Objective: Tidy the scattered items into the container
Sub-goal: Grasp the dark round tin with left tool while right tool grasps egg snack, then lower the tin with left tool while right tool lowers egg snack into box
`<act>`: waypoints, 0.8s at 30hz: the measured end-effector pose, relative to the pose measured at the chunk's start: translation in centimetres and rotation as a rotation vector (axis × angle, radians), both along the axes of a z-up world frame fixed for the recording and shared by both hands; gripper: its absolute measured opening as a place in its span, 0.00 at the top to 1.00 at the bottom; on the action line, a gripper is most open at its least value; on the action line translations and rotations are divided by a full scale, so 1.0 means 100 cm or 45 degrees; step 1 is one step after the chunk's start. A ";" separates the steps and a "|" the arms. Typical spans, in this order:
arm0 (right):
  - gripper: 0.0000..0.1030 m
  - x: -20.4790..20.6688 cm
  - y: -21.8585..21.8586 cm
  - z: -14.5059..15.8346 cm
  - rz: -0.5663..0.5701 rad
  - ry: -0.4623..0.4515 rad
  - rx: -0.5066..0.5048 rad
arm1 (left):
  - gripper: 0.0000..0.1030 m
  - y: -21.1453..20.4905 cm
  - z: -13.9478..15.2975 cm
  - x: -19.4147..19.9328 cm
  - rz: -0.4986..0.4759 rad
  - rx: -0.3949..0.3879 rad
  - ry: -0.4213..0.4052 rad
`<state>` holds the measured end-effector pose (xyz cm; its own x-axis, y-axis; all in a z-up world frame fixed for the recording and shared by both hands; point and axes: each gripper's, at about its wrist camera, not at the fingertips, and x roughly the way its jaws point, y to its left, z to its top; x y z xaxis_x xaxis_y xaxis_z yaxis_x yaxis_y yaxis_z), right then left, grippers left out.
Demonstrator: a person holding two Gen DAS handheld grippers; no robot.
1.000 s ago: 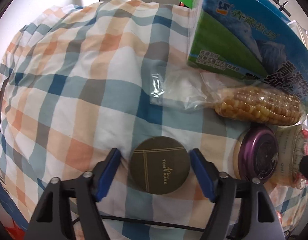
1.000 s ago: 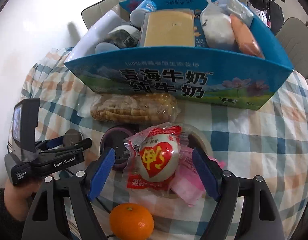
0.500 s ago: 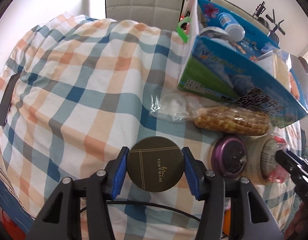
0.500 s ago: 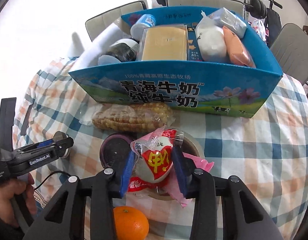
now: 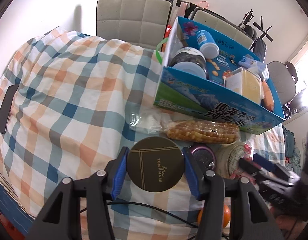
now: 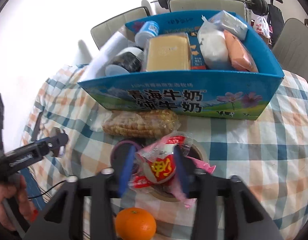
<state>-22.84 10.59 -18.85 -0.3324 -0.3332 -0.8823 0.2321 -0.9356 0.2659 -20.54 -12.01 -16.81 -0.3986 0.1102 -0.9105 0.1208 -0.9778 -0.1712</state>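
My left gripper (image 5: 155, 169) is shut on a round dark-gold tin (image 5: 155, 167) marked TOM MARK, held above the checked cloth. My right gripper (image 6: 154, 168) is shut on a packaged egg (image 6: 161, 165) in a red and clear wrapper, lifted over a tape roll (image 6: 196, 152). The blue milk carton box (image 6: 194, 98) stands behind, open on top, with several items in it; it also shows in the left wrist view (image 5: 214, 104). A bagged corn cob (image 6: 140, 125) lies in front of the box.
A purple round tin (image 6: 122, 150) and an orange (image 6: 135, 225) lie on the cloth near my right gripper. The corn (image 5: 202, 133) and purple tin (image 5: 204, 156) show in the left view. Grey chairs (image 5: 133, 18) stand behind the table. A black strap (image 5: 6, 108) lies at left.
Both grippers closed on their items and lifted them: the left on the gold tin, the right on the packaged egg. Both views rose and now look over the box.
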 end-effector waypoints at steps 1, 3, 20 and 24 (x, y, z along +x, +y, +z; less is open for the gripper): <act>0.31 -0.002 -0.003 -0.008 0.015 -0.032 0.000 | 0.48 0.003 0.000 0.000 -0.007 0.002 0.001; 0.42 -0.002 -0.012 -0.017 0.066 -0.025 0.042 | 0.48 0.007 0.000 0.000 -0.016 0.010 0.000; 0.54 0.004 0.064 0.041 -0.258 0.052 -0.513 | 0.48 0.035 0.048 -0.021 -0.078 0.106 0.125; 0.53 -0.007 0.080 0.066 -0.287 0.110 -0.551 | 0.48 0.035 0.063 -0.038 -0.084 0.119 0.161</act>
